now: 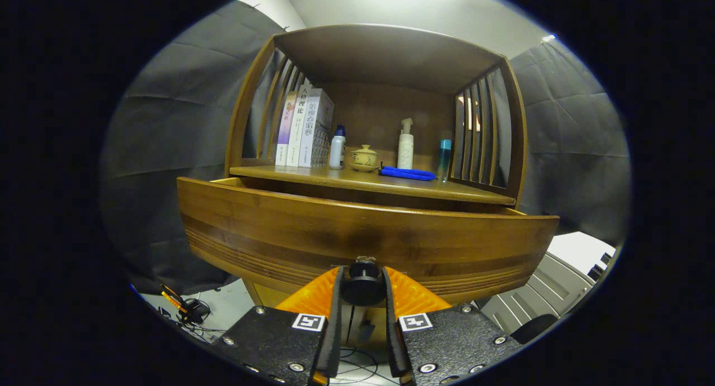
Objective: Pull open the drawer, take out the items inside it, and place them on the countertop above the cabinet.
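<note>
The hand-held gripper [363, 288] with orange ribbed fingers [313, 296] and black textured mounts was clamped on the round black drawer knob [362, 285], one finger pressed against each side of it. The knob sat on the front of the wide wooden drawer [363, 235], a smooth brown panel with darker bands and fine grooves along its lower part. The drawer stood pulled out from the wooden cabinet [514, 134], its front well forward of the shelf edge. From this low angle the drawer's inside was hidden behind the front panel, so its contents could not be made out.

Above the drawer lay the flat wooden countertop [357, 180], enclosed by slatted side walls and a curved top. On it stood three upright books [304, 129] at the left, leaning against the slats. Just beside them was a small white bottle with a blue cap [337, 147], then a squat yellowish lidded ceramic pot [363, 158]. A flat blue cloth-like item [408, 174] lay near the pot, in front of a tall white pump bottle [405, 146]. A slim clear tube with a teal cap [444, 160] stood near the right slats.

Grey cloth hung behind the cabinet. Below the drawer, loose cables [187, 310] lay on the pale floor, and a grey ribbed object [536, 296] at the right was partly cut off.
</note>
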